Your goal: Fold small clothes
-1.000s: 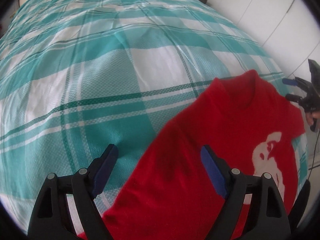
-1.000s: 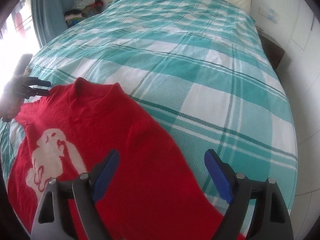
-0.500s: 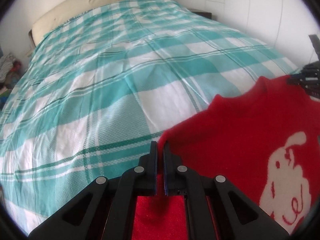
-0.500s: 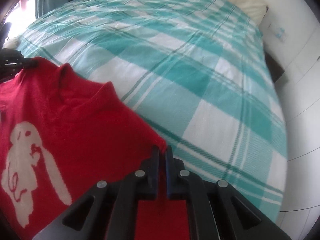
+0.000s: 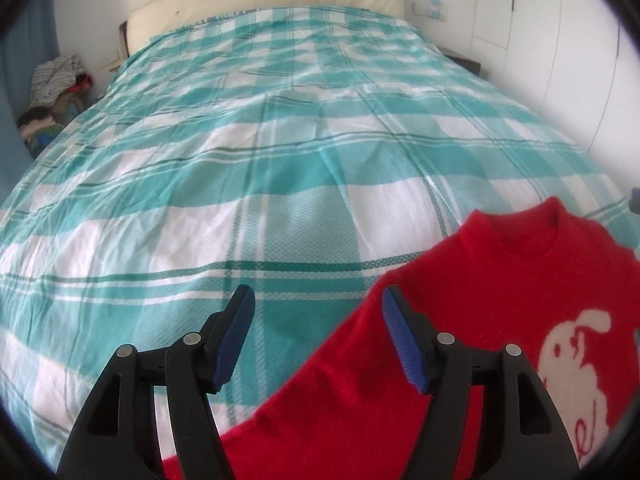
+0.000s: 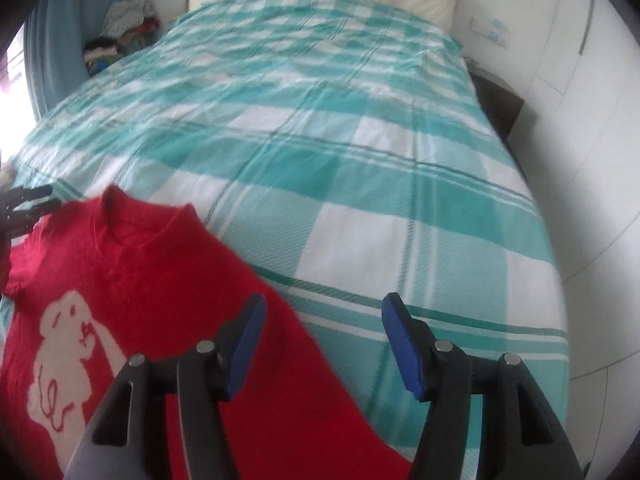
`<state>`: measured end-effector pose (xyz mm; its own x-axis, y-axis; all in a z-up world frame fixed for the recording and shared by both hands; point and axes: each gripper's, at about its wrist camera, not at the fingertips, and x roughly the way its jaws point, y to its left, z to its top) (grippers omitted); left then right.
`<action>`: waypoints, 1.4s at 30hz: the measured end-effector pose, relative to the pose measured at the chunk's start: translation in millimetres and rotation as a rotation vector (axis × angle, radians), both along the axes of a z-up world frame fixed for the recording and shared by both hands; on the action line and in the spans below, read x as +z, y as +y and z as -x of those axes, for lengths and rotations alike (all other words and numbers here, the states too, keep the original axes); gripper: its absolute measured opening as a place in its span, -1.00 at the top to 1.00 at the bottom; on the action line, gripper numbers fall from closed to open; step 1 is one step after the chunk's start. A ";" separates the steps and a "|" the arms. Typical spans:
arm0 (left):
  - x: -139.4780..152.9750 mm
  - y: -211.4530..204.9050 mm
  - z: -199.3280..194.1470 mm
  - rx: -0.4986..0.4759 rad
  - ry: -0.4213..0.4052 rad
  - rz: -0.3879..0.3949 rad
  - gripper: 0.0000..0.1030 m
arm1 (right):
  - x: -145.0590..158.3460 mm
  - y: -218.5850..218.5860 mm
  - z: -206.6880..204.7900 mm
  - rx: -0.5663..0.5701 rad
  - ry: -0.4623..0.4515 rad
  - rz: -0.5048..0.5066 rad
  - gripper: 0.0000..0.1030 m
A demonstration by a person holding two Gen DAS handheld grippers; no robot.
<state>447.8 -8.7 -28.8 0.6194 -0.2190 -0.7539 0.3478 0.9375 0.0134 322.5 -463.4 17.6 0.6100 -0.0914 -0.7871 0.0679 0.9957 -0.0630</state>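
Evidently soft and light, the red sweater (image 5: 500, 304) lay flat on the checked bedspread (image 5: 280, 152). Both the left gripper (image 5: 316, 320) and right gripper (image 6: 322, 328) had just been opening, nothing between them; its shoulders looked best to pinch.

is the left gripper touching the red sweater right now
Apart. In the left wrist view the left gripper has just been opening; its jaws stand open, nothing pinched between them, and the red sweater lies flat on the bed beneath, right finger only overlapping it in the picture.
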 end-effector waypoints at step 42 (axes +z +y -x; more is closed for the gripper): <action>-72.2 97.9 234.8 0.326 0.212 0.089 -0.99 | -52.2 55.1 318.6 -0.339 -0.271 -0.185 -0.58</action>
